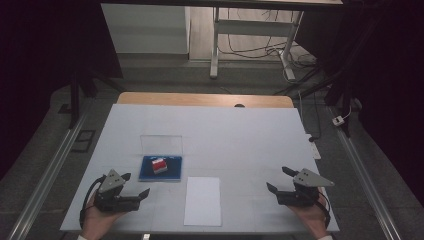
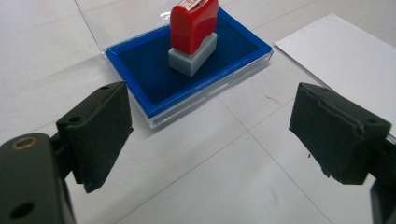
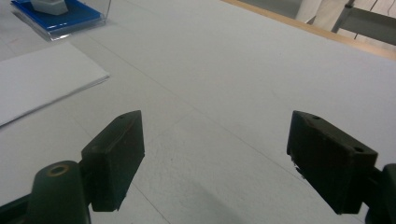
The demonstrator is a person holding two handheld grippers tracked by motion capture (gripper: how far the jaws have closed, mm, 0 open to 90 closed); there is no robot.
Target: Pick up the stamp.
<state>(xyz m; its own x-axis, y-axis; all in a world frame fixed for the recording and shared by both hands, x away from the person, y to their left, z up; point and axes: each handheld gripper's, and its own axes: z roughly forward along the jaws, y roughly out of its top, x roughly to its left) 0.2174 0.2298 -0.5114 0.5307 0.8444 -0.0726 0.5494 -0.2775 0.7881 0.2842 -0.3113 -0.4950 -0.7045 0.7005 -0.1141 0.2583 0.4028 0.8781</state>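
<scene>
Fig. — left gripper (image 1: 134,185): jaws spread, empty | red stamp (image 2: 193,31) stood upright on the blue ink pad (image 2: 140,65), just ahead of those jaws | right gripper (image 1: 280,180): jaws spread, empty, over bare table (image 3: 261,70) | advice: approach level, pinch the stamp's red body squarely, lift straight, carry to the paper sheet (image 1: 202,201) | writing on stamp top: unreadable.

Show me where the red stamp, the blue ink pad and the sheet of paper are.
red stamp (image 2: 194,25), left gripper view, on its red handle.
blue ink pad (image 2: 149,77), left gripper view, on bare blue surface.
sheet of paper (image 1: 202,201), high view, on its middle.
</scene>
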